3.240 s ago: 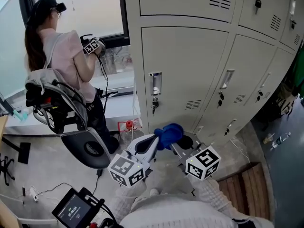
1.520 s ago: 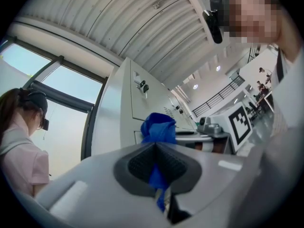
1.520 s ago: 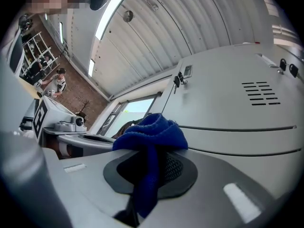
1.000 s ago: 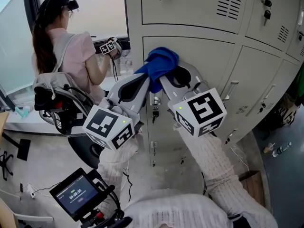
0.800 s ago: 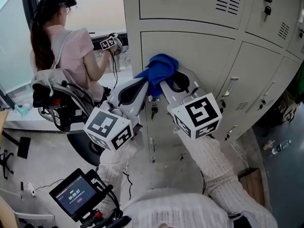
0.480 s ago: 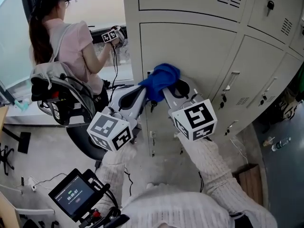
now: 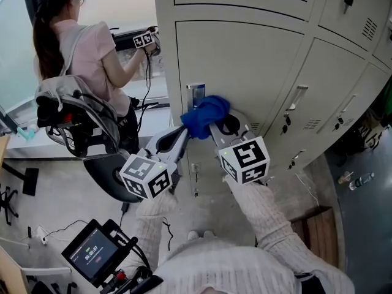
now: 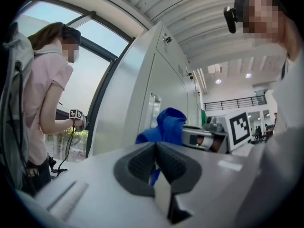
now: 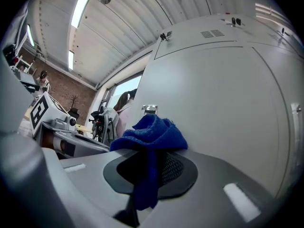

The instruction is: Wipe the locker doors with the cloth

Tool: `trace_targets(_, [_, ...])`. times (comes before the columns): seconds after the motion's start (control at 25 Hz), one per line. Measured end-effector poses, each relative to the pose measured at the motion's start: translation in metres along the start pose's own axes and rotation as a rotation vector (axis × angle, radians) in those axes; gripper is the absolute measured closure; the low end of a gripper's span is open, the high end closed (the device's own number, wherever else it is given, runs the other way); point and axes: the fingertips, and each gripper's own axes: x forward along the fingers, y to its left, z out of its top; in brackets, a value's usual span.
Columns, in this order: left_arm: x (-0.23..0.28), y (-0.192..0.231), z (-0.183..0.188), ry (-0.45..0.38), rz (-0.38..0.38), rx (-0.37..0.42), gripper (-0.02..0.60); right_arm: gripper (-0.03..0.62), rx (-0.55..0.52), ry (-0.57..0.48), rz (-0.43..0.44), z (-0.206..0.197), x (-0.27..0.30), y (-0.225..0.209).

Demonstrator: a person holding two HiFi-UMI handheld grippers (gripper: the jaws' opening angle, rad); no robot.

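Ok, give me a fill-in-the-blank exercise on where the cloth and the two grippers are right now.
The cloth is ____ in colour. The left gripper and the right gripper are both ____ on it. In the head view it shows just below the ____ of the leftmost locker door. The person by the window wears a ____ top.
Missing words: blue; shut; handle; pink.
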Motion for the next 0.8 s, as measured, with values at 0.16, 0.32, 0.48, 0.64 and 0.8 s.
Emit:
trace_targets(0.16, [0.001, 0.004, -0.029, 0.056, 0.014, -0.035, 0.578, 0.544, 0.039, 0.032, -0.003, -0.024, -0.002, 0.003])
trace_targets(0.32, [0.001, 0.005, -0.058, 0.106, 0.031, -0.072, 0.578, 0.545, 0.082, 0.029, 0.006, -0.044, -0.003, 0.005])
trace_targets(0.48, [0.004, 0.002, -0.085, 0.131, 0.043, -0.125, 0.578, 0.545, 0.123, 0.031, 0.004, -0.058, -0.004, 0.007])
trace_targets(0.64, [0.006, -0.003, -0.101, 0.157, 0.034, -0.155, 0.577, 0.545, 0.167, 0.044, 0.006, -0.075, -0.005, 0.011])
trace_targets(0.8, [0.01, -0.01, -0.116, 0.174, 0.023, -0.175, 0.577, 0.545, 0.198, 0.074, 0.004, -0.094, -0.006, 0.012])
